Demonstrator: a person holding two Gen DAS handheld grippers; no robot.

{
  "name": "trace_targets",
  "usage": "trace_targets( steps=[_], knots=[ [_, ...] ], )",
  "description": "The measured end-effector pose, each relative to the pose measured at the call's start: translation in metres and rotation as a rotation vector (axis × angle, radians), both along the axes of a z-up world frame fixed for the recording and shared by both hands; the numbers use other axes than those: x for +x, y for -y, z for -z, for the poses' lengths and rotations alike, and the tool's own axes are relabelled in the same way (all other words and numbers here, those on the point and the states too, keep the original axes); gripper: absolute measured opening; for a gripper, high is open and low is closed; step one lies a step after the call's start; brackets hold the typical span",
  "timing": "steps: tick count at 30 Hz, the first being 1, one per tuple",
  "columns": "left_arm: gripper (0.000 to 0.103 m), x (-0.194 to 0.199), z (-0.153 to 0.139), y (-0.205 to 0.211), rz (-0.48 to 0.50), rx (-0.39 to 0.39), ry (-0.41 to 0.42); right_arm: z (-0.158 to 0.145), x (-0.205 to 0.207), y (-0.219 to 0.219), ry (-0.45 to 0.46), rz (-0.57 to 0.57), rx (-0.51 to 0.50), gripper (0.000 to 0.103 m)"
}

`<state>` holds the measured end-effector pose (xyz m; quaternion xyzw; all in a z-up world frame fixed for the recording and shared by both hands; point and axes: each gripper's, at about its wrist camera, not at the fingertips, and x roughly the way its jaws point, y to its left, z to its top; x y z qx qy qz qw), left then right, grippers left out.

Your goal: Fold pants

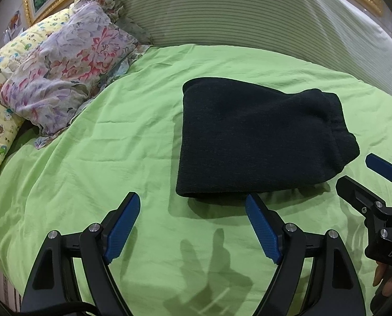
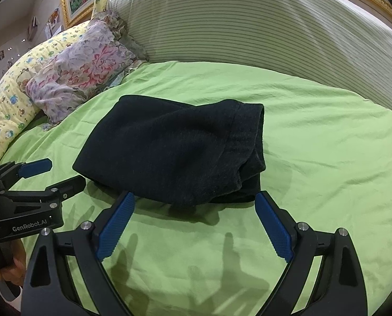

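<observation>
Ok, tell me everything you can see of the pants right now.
The pants are dark navy to black, in a soft knit or fleece-like fabric. They lie folded into a compact, roughly rectangular bundle on the green sheet, with layered edges bunched at the right end. Nothing grips them: the left gripper and right gripper are both open, just short of the near edge. The floral pillow lies apart, to the left.

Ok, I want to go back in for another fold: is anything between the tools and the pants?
Nothing visible. Only bare green sheet lies between the open right tool, the open left tool and the folded dark pants. The floral pillow sits off to the side.
</observation>
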<state>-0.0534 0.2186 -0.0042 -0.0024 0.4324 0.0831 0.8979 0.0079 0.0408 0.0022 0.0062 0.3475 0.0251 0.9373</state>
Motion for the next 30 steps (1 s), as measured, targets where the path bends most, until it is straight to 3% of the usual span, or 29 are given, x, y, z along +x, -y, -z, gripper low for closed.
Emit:
trace_targets(
  steps=[30],
  knots=[
    [0.084, 0.0030, -0.0064, -0.0028, -0.001, -0.007, 0.007, -0.0050, -0.0028, -0.0057, 0.023, -0.003, 0.005, 0.093]
  ],
)
